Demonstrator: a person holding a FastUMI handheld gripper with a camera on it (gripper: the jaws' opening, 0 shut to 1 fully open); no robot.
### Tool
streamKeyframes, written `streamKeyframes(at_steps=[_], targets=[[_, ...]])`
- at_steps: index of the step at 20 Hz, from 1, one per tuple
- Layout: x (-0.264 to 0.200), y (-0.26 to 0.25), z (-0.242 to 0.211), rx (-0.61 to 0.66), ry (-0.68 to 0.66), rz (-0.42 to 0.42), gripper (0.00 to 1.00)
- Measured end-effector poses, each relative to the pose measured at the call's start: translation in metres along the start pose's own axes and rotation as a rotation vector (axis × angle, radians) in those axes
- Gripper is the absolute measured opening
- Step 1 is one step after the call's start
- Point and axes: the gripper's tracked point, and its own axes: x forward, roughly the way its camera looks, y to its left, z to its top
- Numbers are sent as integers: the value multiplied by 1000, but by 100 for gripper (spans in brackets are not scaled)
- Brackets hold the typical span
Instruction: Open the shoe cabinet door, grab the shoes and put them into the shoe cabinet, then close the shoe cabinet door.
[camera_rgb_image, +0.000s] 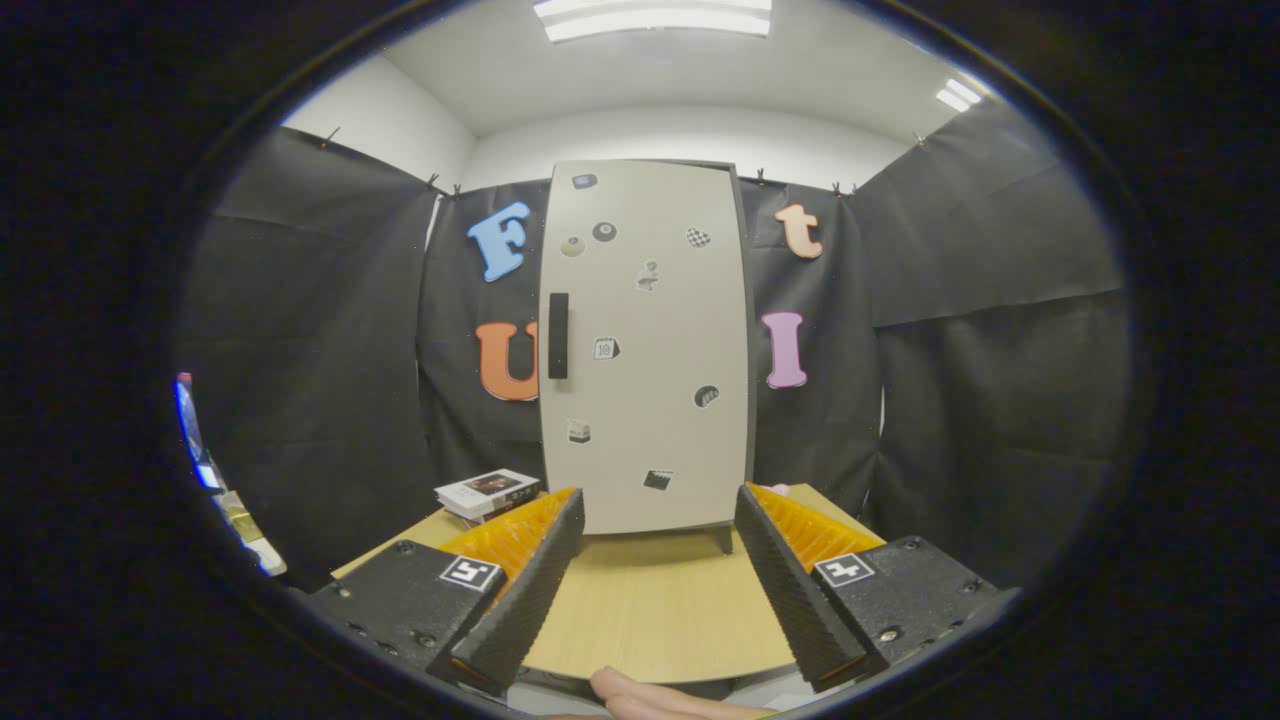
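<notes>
The shoe cabinet (645, 345) stands upright at the far edge of the table (655, 610), its door flat shut, the dark handle (558, 335) on the door's left side and a scatter of small stickers across its face. The claw (660, 585) hangs back over the near edge of the table with its fingers spread wide and nothing between them, pointed straight at the cabinet. No shoes meet my eye anywhere on the tabletop, so this fits two readings: the door waiting to be opened with the shoes somewhere out of sight, or the shoes already inside behind a door closed again (a shut door tells nothing of its contents). A small stack of books (490, 493) lies near the far left corner, beside the cabinet. A hand (650, 697) shows just under the near edge, cut off. The cabinet's inside is hidden.
</notes>
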Motion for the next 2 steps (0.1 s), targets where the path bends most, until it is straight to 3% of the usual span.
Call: streamKeyframes(at_steps=[2], targets=[[-2,1,-1,-1,2,11,99]])
